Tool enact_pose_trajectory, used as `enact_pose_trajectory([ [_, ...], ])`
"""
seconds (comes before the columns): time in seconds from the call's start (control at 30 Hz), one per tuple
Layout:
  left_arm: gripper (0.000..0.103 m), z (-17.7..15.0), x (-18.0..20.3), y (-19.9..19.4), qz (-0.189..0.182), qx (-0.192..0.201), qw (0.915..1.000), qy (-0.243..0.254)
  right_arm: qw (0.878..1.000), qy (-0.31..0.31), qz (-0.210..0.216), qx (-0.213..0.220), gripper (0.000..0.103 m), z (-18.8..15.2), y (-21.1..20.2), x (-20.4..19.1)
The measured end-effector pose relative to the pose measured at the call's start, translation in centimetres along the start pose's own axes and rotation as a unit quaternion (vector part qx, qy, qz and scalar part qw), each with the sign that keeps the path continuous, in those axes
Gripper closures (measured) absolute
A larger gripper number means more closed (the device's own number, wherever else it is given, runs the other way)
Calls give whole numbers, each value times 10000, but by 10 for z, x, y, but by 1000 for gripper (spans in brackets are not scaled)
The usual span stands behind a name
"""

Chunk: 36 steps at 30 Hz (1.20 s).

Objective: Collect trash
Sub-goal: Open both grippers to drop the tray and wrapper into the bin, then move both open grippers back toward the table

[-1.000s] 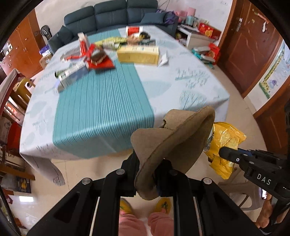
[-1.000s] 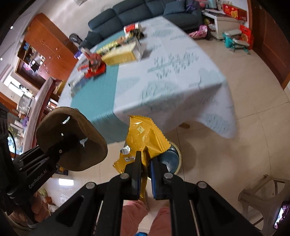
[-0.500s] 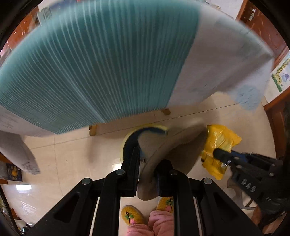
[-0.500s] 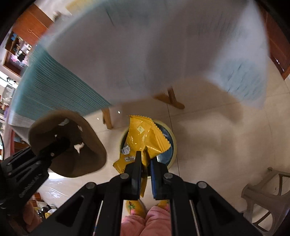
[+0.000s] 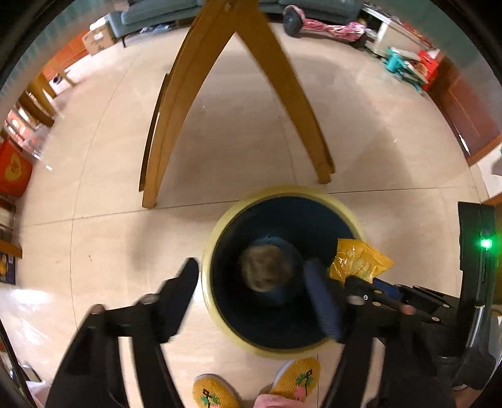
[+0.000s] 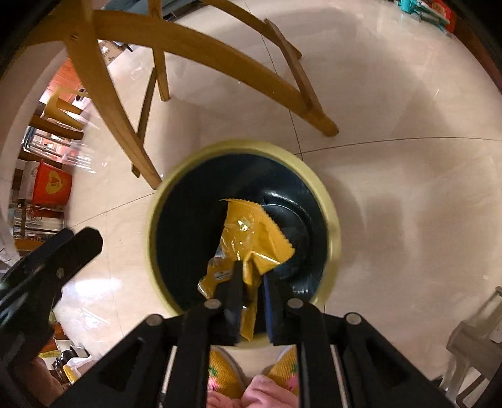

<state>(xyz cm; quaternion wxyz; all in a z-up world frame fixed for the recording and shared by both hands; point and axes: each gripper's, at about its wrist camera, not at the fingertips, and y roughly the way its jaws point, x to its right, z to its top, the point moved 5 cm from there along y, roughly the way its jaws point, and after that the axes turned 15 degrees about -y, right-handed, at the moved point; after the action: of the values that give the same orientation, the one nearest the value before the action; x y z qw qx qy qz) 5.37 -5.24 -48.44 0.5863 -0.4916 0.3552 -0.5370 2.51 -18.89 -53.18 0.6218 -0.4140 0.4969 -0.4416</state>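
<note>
I'm looking into a home, a living and dining room by the look of it. Glossy cream floor tiles run wall to wall, and curved wooden table legs stand on them. At the far edge I make out the base of a dark blue sofa, with a cardboard box beside it. A red gift box sits at the left, a brown wooden door at the right. Below me, yellow embroidered slippers on someone's feet.
</note>
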Motion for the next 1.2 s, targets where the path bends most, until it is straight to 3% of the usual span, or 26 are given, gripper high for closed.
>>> enact_pose_trajectory([
  [0.13,23,5,-7,11,81,-50,9999,-145,10000,8,-44,-46,68,-4,11,1],
  [0.2,21,2,-5,5,84,30,9998,-170,10000,-9,-76,-41,49,1,16,1],
  [0.23,20,3,-8,4,90,62,9998,-160,9999,-28,-102,-16,47,2,16,0],
  [0.5,20,6,-18,-17,28,268,9996,-101,9996,-87,-141,222,45,6,-6,-10],
  [0.7,20,10,-19,-65,17,260,9996,-60,9991,-143,-199,336,41,8,-49,-29],
  [0.93,20,16,-18,-151,-92,165,9997,180,9986,-206,-175,448,41,9,-125,-52],
  [1.2,20,43,-14,-263,-213,401,9978,485,9963,-507,-78,685,41,19,-232,-90],
])
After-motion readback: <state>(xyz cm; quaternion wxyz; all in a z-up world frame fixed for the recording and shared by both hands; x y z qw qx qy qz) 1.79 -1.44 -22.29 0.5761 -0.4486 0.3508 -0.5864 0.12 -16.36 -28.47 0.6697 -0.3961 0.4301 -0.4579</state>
